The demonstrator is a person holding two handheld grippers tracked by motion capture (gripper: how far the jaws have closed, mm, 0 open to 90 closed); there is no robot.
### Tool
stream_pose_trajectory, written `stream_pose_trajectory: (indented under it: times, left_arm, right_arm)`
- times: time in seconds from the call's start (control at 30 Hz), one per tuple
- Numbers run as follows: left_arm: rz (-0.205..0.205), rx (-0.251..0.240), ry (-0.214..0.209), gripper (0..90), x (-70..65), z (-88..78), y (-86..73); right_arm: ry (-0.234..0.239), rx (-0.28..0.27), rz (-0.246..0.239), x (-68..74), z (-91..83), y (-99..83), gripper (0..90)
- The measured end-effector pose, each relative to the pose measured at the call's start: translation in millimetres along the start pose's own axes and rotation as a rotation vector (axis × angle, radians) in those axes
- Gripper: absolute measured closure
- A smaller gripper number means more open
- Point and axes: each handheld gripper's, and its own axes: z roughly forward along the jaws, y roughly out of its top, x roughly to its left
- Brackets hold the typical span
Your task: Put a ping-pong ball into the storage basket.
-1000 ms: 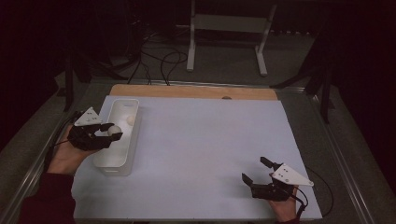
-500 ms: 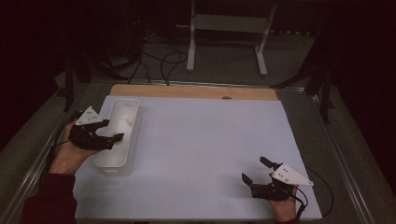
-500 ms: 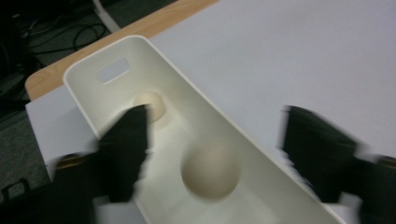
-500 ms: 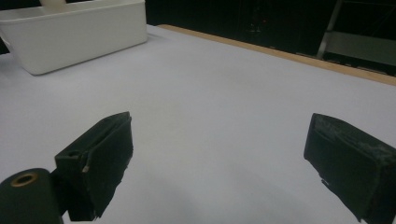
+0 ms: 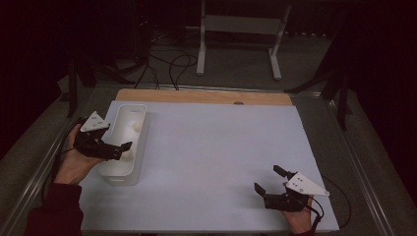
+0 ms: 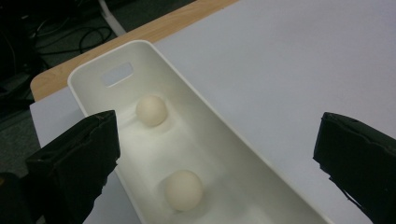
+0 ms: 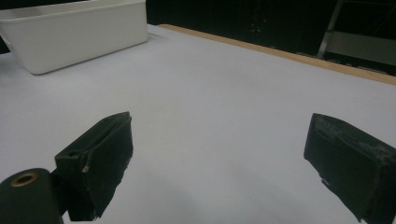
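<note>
Now hovering over white bin [image 6: 261,158] with 2 balls [image 6: 184,190] — left gripper [image 6: 219,154] jaws just opened, empty; right gripper [image 5: 271,183] spread wide.

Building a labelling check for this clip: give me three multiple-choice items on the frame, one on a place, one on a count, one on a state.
1. Where does the white bin stand?
A. at the left edge of the pale sheet
B. at the sheet's middle
C. beside the right hand-held gripper

2. How many pale balls lie in the bin?
A. none
B. two
C. four

3. How does the left hand-held gripper stand?
A. shut on a ball
B. shut on the bin's rim
C. open, holding nothing

Answers:
1. A: in the high view the bin sits along the left edge of the sheet, far from the right hand-held gripper.
2. B: the left gripper view shows a far ball and a near ball on the bin's floor.
3. C: its jaws have just been opening and stand wide apart above the bin, with nothing pressed between them.
</note>
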Motion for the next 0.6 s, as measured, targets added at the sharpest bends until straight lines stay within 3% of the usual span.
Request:
stream_pose_trajectory:
  times: [0.6]
  left_arm:
    - [0.0,-0.051,-0.01,0.4,-15.7,-1.0,-8.9]
  right_arm:
    - [-0.002,-0.004,-0.001,-0.4,-0.4,0.4,7.9]
